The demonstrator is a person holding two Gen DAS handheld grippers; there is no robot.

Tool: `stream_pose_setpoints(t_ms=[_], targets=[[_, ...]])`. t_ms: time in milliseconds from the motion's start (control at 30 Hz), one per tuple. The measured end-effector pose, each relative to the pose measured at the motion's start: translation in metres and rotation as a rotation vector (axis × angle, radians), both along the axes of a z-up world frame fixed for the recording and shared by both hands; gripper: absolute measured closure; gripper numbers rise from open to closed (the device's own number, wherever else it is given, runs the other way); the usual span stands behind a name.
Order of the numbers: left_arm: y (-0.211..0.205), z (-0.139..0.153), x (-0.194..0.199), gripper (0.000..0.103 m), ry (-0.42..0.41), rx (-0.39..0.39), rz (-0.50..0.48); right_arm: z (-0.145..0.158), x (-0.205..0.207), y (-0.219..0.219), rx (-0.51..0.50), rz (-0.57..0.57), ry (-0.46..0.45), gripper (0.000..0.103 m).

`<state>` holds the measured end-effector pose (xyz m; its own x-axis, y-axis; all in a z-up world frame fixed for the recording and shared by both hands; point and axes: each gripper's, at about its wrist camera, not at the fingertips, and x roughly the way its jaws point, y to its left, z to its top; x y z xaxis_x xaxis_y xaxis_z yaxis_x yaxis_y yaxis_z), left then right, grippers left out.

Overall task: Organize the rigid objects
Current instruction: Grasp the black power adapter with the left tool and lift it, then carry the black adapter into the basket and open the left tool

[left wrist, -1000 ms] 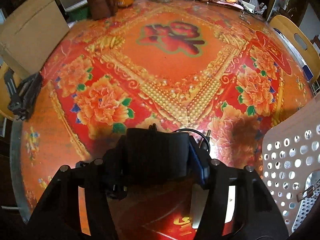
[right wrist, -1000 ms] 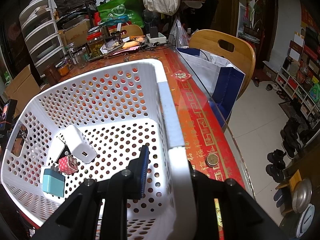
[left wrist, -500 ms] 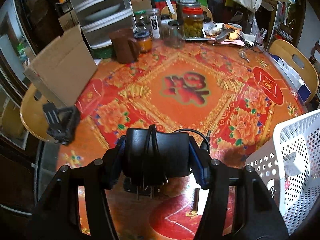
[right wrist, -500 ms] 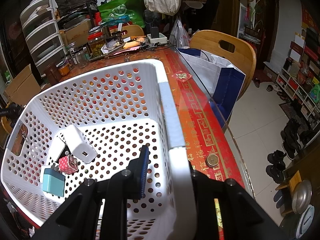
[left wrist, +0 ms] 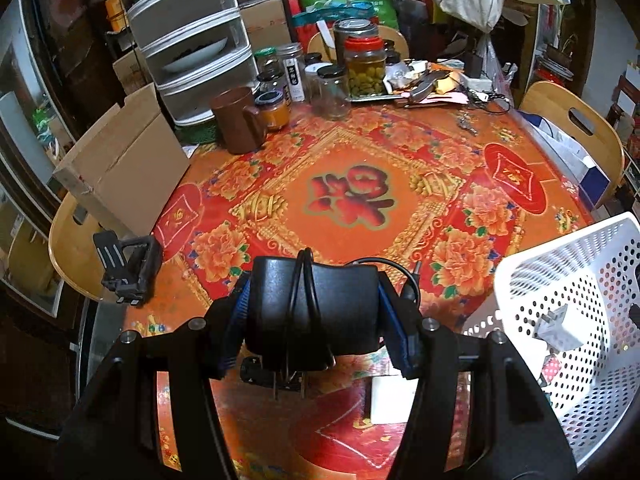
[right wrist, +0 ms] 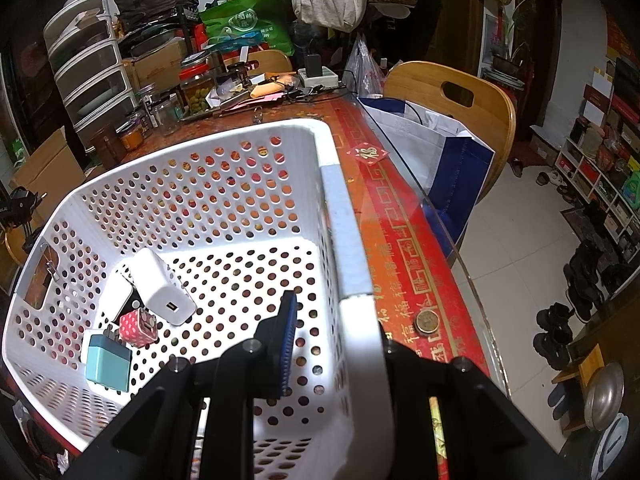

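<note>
Left fingers (left wrist: pixel 384 320) clamp black adapter (left wrist: pixel 312 308); prongs underneath half hidden.

Black adapter (left wrist: pixel 312 308), white perforated basket (right wrist: pixel 340 220), red floral tablecloth (left wrist: pixel 360 168).

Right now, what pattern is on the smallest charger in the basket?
Red with white polka dots, clearest in the right wrist view.

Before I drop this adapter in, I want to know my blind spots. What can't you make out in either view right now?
- Left wrist view: the white block on the table is half hidden by the left tongs and the black adapter they grip.
- Left wrist view: the basket is cut off by the right edge.
- Right wrist view: the right tongs clamp the basket wall; the outer finger is behind the rim.
- Right wrist view: the item beneath the white charger is covered.
</note>
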<state>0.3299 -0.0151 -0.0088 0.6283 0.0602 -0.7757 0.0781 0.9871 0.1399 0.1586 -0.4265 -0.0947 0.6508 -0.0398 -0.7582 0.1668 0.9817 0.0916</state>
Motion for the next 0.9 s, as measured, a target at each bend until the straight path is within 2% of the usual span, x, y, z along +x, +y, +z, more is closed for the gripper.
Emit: stream_pose_setpoints(t_ms=[533, 633, 767, 900], targets=[[-0.054, 0.029, -0.028, 0.047, -0.045, 0.018, -0.108, 0.0, 0.0, 0.002, 0.001, 0.001, -0.003, 0.08], [-0.075, 0.027, -0.038, 0.047, -0.036, 0.02, -0.161, 0.0, 0.0, 0.002, 0.001, 0.002, -0.003, 0.08], [-0.109, 0.014, -0.055, 0.047, 0.021, 0.0, -0.267, 0.0, 0.0, 0.002, 0.002, 0.001, -0.003, 0.08], [-0.147, 0.003, -0.069, 0.047, 0.053, 0.025, -0.353, 0.001, 0.001, 0.004, 0.002, 0.004, -0.004, 0.08]])
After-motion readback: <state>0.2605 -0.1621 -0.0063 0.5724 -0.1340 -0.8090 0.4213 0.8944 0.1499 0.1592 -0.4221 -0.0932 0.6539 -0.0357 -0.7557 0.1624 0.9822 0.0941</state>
